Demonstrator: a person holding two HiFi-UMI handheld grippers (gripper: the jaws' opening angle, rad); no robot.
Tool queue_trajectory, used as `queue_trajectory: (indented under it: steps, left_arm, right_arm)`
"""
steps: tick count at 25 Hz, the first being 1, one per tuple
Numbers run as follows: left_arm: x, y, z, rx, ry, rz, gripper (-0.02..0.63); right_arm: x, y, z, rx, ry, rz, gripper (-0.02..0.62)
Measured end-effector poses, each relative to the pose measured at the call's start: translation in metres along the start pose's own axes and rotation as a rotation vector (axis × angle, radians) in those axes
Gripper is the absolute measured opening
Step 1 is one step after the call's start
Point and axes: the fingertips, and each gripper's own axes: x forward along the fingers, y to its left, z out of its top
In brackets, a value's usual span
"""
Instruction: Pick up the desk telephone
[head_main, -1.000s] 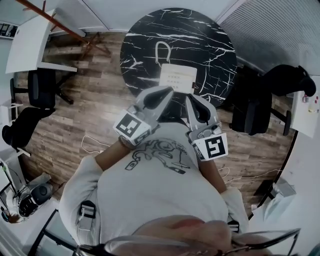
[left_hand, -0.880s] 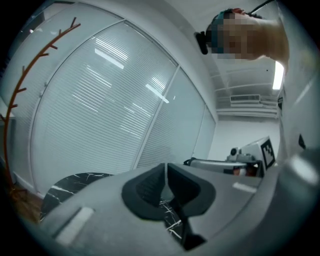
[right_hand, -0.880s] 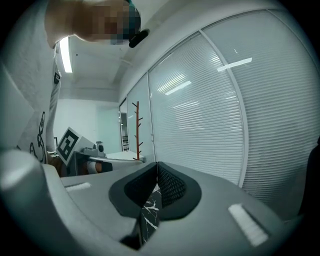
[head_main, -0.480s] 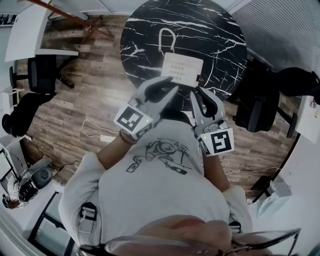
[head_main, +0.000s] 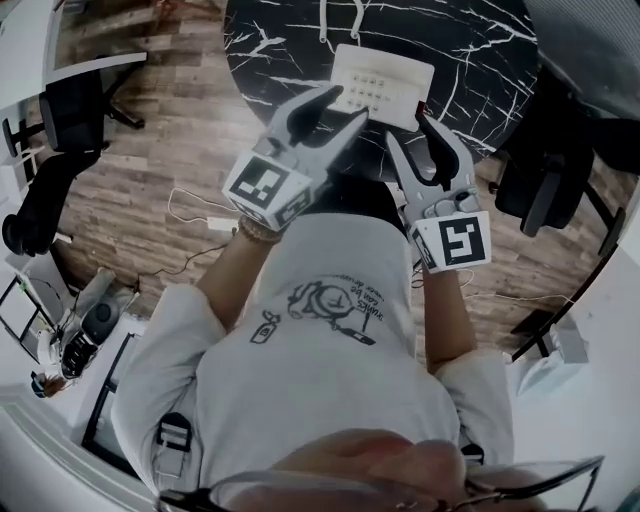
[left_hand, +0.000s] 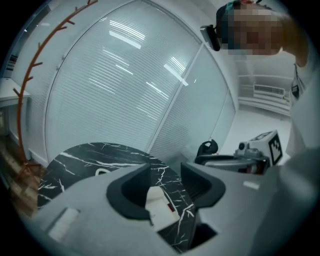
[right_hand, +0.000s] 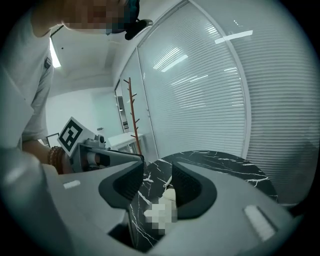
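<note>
Head view first: the desk telephone (head_main: 383, 83), a flat white set with rows of small keys, is being shown lying on the round black marble table (head_main: 480, 70) at the top centre of the frame, close to the table's lower edge. Both tools are being held out toward it from below. The left gripper (head_main: 340, 108) is being pointed up and to the right, and its tips are being seen right at the phone's lower left corner, overlapping it in the picture. Whether contact is being made can't be told from up there. The right gripper (head_main: 418, 140) is being held just below the phone's lower right corner.

Left gripper view: the jaws are being opened right now, a clear gap is being left between them, and nothing is being pinched. The phone is only being seen through that gap, out past the tips on the marble.

Right gripper view, same deal: jaws being opened, nothing being squeezed, and a pale bit of the phone being glimpsed beyond the gap. So both claws are released and not grasping anything.

Round the edges, a black office chair (head_main: 75, 110) is being seen at the upper left on the wood floor (head_main: 180, 170). Another dark chair (head_main: 545, 180) is being seen at the right, and a thin cable (head_main: 195, 215) is being left lying on the planks left of centre.
</note>
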Motion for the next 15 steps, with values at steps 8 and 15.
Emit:
queue_trajectory:
  steps: [8, 15]
  left_arm:
    - [0.032, 0.052, -0.076, -0.041, 0.119, 0.043, 0.265]
    - [0.054, 0.092, -0.146, -0.142, 0.209, 0.056, 0.326]
  right_arm:
    - [0.024, -0.051, -0.072, 0.071, 0.076, -0.093, 0.283]
    - [0.051, -0.079, -0.139, 0.163, 0.186, -0.123, 0.369]
